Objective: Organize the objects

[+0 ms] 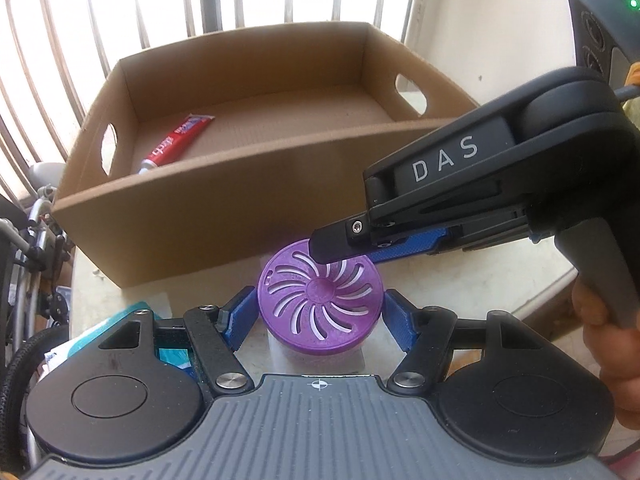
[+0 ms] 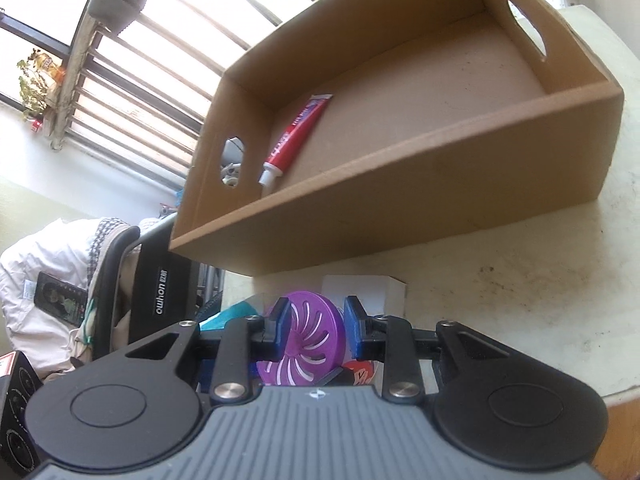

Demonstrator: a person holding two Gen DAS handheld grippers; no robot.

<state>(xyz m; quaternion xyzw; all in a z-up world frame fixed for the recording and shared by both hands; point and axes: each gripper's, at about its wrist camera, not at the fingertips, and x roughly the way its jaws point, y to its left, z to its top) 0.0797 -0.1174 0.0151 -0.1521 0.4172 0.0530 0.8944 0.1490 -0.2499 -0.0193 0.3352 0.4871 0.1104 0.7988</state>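
both grippers clamp the purple vented lid (image 1: 320,294): left gripper (image 1: 318,314) hugs its sides, right gripper (image 2: 316,330) pinches its rim, just before the cardboard box (image 1: 224,216) holding toothpaste (image 1: 178,145).

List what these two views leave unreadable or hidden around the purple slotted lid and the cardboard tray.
- Left wrist view: what is under the purple lid; the lid covers it.
- Left wrist view: teal packet, behind the left gripper.
- Right wrist view: red item, behind the right gripper.
- Both views: toothpaste lettering, too small.
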